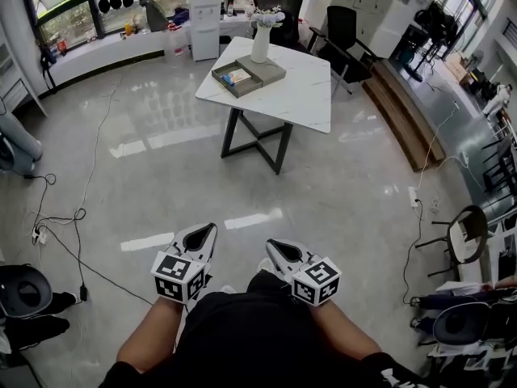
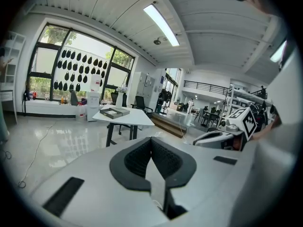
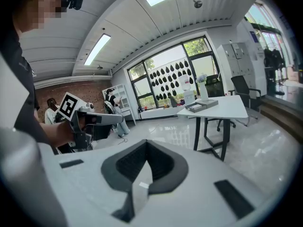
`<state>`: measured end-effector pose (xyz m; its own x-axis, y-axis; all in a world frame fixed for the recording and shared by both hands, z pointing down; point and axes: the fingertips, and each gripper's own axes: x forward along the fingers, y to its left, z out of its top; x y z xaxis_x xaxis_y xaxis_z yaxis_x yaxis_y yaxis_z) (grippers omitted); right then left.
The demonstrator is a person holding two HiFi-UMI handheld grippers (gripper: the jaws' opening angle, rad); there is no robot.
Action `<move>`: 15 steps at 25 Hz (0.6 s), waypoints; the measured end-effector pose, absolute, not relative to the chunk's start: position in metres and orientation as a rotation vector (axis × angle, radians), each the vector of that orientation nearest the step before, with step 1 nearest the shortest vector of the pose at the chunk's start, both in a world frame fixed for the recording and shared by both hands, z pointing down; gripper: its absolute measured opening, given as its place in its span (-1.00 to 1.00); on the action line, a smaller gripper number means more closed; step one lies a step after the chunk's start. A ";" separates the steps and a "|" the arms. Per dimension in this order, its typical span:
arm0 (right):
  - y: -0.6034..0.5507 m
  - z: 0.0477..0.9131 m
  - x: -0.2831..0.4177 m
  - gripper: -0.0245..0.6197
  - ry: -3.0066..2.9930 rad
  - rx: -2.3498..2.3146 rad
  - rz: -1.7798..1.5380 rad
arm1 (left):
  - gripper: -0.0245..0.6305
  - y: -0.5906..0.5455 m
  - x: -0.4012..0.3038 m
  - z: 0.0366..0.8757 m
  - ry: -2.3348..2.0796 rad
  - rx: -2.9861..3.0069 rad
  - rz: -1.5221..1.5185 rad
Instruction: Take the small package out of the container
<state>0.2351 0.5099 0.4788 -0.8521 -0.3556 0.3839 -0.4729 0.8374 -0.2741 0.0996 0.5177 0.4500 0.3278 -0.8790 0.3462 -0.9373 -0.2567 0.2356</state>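
Far ahead stands a white table (image 1: pixel 303 95) bearing a grey tray-like container (image 1: pixel 220 74) with a small package (image 1: pixel 238 77) lying in it. That container also shows small in the left gripper view (image 2: pixel 113 112) and the right gripper view (image 3: pixel 201 106). Both grippers sit low, close to the person's lap, far short of the table. My left gripper (image 1: pixel 199 234) (image 2: pixel 151 139) is shut, its dark pads meeting with nothing between them. My right gripper (image 1: pixel 280 250) (image 3: pixel 146 141) is shut too and holds nothing. They point side by side toward the table.
A white vase (image 1: pixel 260 43) with flowers stands on the table beside the container. Black office chairs (image 1: pixel 343 31) are behind the table, a wooden platform (image 1: pixel 404 111) to its right. Cables (image 1: pixel 60 225) trail over the glossy floor at left. More chairs (image 1: pixel 464 237) stand at right.
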 end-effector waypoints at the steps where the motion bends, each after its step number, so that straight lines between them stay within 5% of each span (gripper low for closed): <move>1: 0.509 0.481 0.235 -0.92 -2.694 0.624 0.527 | -0.92 0.517 0.099 0.452 -1.604 2.196 0.202; 15: 0.449 0.487 0.190 -0.92 -2.702 0.546 0.633 | -0.92 0.478 0.058 0.456 -1.674 2.128 0.198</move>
